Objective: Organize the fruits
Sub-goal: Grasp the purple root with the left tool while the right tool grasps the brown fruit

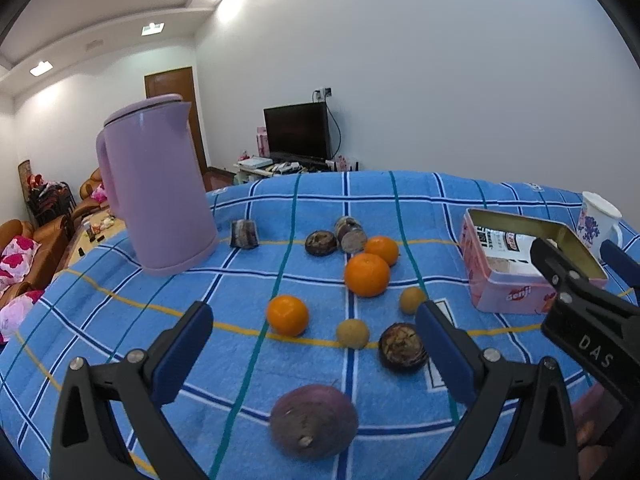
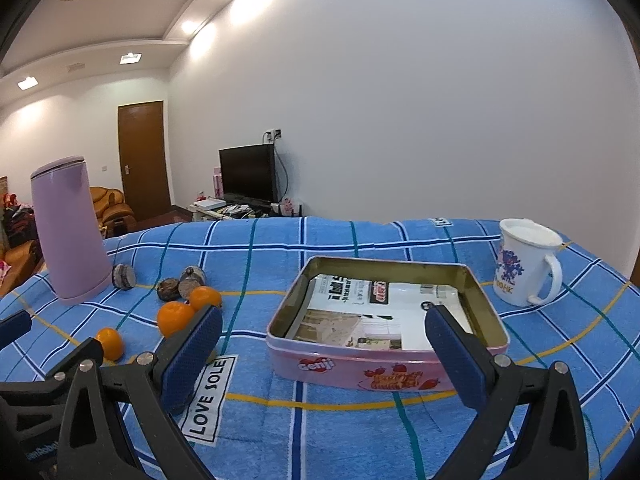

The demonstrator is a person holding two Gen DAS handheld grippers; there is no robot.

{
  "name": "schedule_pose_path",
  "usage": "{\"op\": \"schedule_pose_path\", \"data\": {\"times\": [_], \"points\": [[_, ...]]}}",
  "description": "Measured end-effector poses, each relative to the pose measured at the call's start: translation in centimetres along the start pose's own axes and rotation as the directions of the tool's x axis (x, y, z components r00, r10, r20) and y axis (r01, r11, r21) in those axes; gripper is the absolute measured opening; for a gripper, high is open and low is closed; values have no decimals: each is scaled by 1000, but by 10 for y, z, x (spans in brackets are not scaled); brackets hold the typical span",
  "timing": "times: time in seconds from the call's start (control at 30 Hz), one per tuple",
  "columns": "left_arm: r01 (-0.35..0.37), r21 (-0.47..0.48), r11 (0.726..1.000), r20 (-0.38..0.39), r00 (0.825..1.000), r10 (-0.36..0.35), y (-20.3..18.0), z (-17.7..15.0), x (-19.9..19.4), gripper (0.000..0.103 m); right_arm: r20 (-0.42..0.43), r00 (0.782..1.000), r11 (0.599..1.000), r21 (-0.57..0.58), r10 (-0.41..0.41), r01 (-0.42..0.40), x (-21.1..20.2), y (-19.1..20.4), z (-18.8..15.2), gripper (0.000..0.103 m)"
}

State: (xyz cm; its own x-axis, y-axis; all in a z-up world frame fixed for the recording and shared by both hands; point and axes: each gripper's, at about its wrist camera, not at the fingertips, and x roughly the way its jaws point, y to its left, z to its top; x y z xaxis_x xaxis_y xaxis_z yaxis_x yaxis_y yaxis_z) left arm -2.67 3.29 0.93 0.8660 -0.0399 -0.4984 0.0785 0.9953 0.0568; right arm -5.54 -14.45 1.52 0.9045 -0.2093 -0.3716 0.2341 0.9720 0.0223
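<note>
So nothing's been picked up yet, looks like the very start of the sorting. Left gripper [image 1: 314,332] hangs over the loose fruit with its fingers spread wide and empty, and the purple fruit [image 1: 314,422] sits right between them, closest to the camera. Beyond it on the blue checked cloth: three oranges [image 1: 367,274], two small tan ones [image 1: 352,333], and a few dark brown ones [image 1: 403,346].

Right gripper [image 2: 324,342] is released too, aimed at the pink tin [image 2: 384,372], which is open and holds only some paper, no fruit.

My guess: the tin's the destination. Next move would be dropping the left fingers around that purple fruit, closing gently since it's round and could roll, then carrying it right to the tin.
</note>
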Motion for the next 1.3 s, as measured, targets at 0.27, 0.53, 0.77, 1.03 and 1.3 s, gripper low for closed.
{"op": "schedule_pose_path", "data": {"times": [0.27,0.53,0.77,1.03,1.3], "points": [[18,-7,1000,-49,999,-18,65,-18,-17,103,-71,996,998,34,59,-57,7,-1,-2,102],[135,-101,986,-155,977,-150,96,-29,-12,78,-87,993,997,-15,79,-81,7,12,-4,101],[258,3,966,-231,940,-251,33,-30,4,76,-126,987,995,25,96,-93,14,5,-5,101],[329,-2,944,-256,913,-318,10,-29,19,67,-174,973,988,53,151,-144,20,5,-6,88],[420,-39,907,-233,879,-417,13,-34,16,49,-219,936,961,50,276,-272,24,18,-10,87]]}}
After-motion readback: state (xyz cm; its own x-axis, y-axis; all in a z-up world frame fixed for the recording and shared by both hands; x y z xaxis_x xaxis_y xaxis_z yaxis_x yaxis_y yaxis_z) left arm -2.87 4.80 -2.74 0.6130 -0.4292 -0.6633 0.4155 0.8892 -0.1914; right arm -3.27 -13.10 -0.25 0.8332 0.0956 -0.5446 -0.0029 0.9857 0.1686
